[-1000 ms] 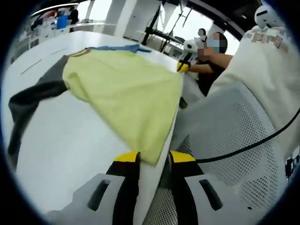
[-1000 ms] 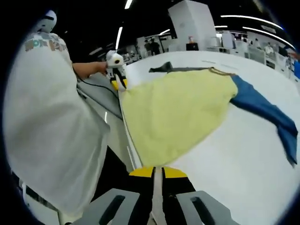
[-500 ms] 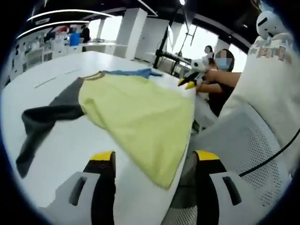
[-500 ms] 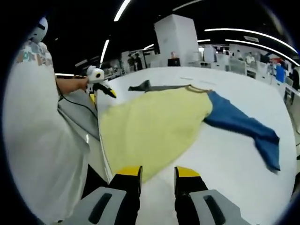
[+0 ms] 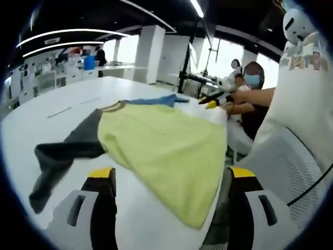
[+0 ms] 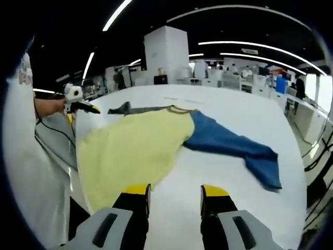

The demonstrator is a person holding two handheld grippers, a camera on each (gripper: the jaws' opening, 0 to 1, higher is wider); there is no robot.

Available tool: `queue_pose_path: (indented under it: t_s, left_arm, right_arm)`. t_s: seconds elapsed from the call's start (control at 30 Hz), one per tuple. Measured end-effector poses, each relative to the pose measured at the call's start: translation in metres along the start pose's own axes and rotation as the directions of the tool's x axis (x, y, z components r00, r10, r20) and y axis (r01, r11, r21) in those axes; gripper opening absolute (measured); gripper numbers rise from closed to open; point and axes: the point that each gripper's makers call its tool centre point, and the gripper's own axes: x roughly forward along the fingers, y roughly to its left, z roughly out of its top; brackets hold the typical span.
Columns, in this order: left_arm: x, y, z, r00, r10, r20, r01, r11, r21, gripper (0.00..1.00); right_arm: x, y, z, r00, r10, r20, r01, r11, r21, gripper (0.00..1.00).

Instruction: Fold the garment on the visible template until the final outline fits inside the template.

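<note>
Lying flat on the table [image 6: 218,177], the garment [image 5: 166,151] is unheld; left gripper [image 5: 171,179] and right gripper [image 6: 174,195] hover open and empty.

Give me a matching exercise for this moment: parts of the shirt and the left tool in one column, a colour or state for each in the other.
Things:
1. shirt body
2. sleeve nearest the left tool
3. sleeve nearest the right tool
4. left tool

Colour or state:
A. blue
B. open, holding nothing
C. pale yellow
D. dark grey

Pairs: 1-C, 2-D, 3-A, 4-B
</note>
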Motion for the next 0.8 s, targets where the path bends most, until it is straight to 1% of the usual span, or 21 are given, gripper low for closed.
queue_pose_path:
  t_s: [0.17, 0.33, 0.43, 0.47, 0.57, 0.67, 0.8]
  left_arm:
    - [0.000, 0.004, 0.004, 0.999, 0.029, 0.017, -0.029, 1.000, 0.009, 0.87]
    - [0.001, 0.012, 0.006, 0.996, 0.083, 0.022, -0.083, 0.996, 0.014, 0.87]
    - [0.002, 0.014, 0.006, 0.995, 0.096, 0.019, -0.096, 0.995, 0.019, 0.86]
    - [0.002, 0.014, 0.006, 0.995, 0.099, 0.016, -0.100, 0.995, 0.022, 0.86]
    - [0.003, 0.013, 0.006, 0.994, 0.103, 0.021, -0.103, 0.995, 0.011, 0.86]
    - [0.006, 0.011, 0.001, 0.996, 0.094, 0.001, -0.094, 0.996, 0.012, 0.84]
    - [0.006, 0.010, -0.001, 0.995, 0.095, -0.007, -0.095, 0.995, 0.013, 0.84]
  right_arm:
    - [0.002, -0.012, 0.002, 0.998, -0.056, 0.015, 0.056, 0.998, 0.038, 0.35]
    - [0.005, -0.016, 0.002, 0.996, -0.085, 0.013, 0.084, 0.995, 0.048, 0.34]
    - [0.005, -0.021, 0.001, 0.994, -0.104, 0.010, 0.104, 0.993, 0.058, 0.34]
    - [0.006, -0.024, 0.000, 0.993, -0.122, -0.001, 0.122, 0.991, 0.057, 0.34]
    - [0.006, -0.031, -0.001, 0.989, -0.150, -0.002, 0.149, 0.986, 0.069, 0.33]
    - [0.006, -0.037, 0.002, 0.985, -0.175, 0.005, 0.174, 0.982, 0.080, 0.32]
    - [0.008, -0.045, 0.003, 0.979, -0.203, -0.002, 0.202, 0.976, 0.078, 0.31]
